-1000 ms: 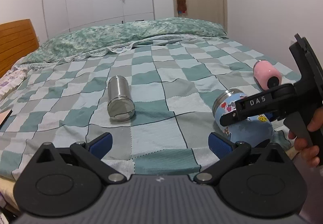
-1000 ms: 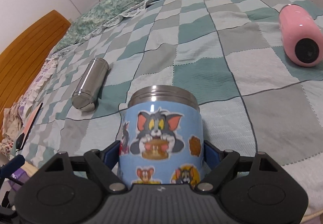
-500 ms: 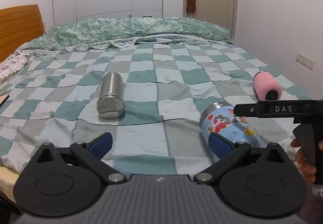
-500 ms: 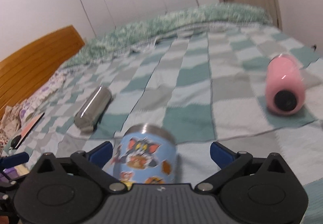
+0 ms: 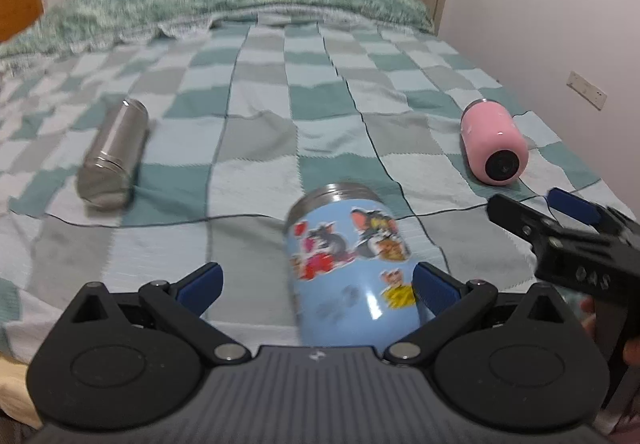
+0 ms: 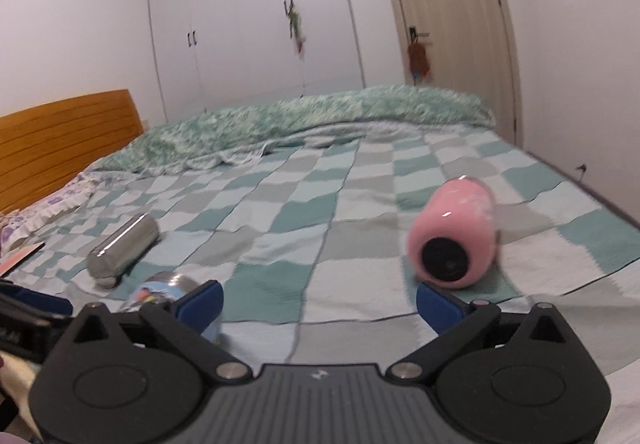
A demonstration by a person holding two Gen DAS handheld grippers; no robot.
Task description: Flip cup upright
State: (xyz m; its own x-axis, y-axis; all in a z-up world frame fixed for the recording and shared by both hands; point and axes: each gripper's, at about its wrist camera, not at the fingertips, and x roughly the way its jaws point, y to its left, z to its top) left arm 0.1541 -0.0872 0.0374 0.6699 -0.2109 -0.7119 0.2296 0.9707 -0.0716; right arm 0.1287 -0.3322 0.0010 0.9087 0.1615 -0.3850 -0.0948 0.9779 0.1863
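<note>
A blue cartoon-sticker cup [image 5: 352, 264] with a steel rim stands upright near the bed's front edge, between the open fingers of my left gripper [image 5: 316, 284], close to its right finger and untouched. Only its top shows in the right wrist view [image 6: 160, 286], behind the left finger. A pink cup [image 5: 493, 148] lies on its side at the right, black end toward me; in the right wrist view [image 6: 456, 234] it lies just beyond my open, empty right gripper [image 6: 318, 300]. A steel cup [image 5: 114, 154] lies on its side at the left. The right gripper [image 5: 568, 216] shows at right.
The cups lie on a checked green and grey blanket [image 5: 304, 116] on a bed. A wooden headboard [image 6: 64, 140] is at the left, a rumpled duvet [image 6: 320, 116] at the back. A wall and door [image 6: 452, 24] lie to the right.
My right gripper has let go of the blue cup, left it upright and swung right toward the pink cup. My left gripper has moved right, so the blue cup now sits between its fingers.
</note>
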